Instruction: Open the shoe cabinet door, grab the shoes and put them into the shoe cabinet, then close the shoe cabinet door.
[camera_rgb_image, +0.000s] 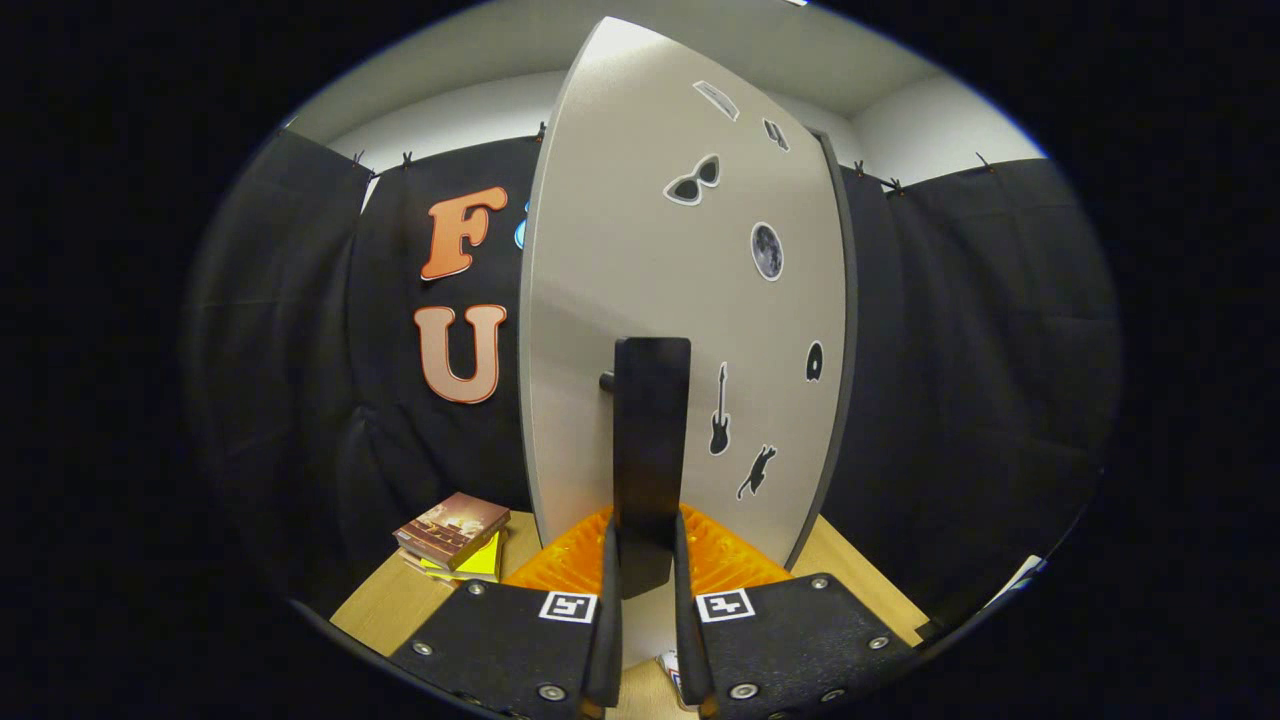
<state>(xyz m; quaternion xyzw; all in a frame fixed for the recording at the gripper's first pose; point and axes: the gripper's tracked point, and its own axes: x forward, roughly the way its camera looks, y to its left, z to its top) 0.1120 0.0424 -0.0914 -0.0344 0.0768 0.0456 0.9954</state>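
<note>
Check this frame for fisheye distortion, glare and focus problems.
Gripper view: fisheye bows the straight edges of the shoe cabinet door; soft overhead light washes out its top, no harsh glare; stickers stay sharp. The gripper has both fingers pressed on the black door handle; the fingers nearest the lens look slightly soft.

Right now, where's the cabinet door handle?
In the gripper view, the black handle stands upright on the grey cabinet door, clamped between the fingers of the gripper, left of the guitar sticker.

Matt smooth cabinet door, wood-grain tabletop
</note>
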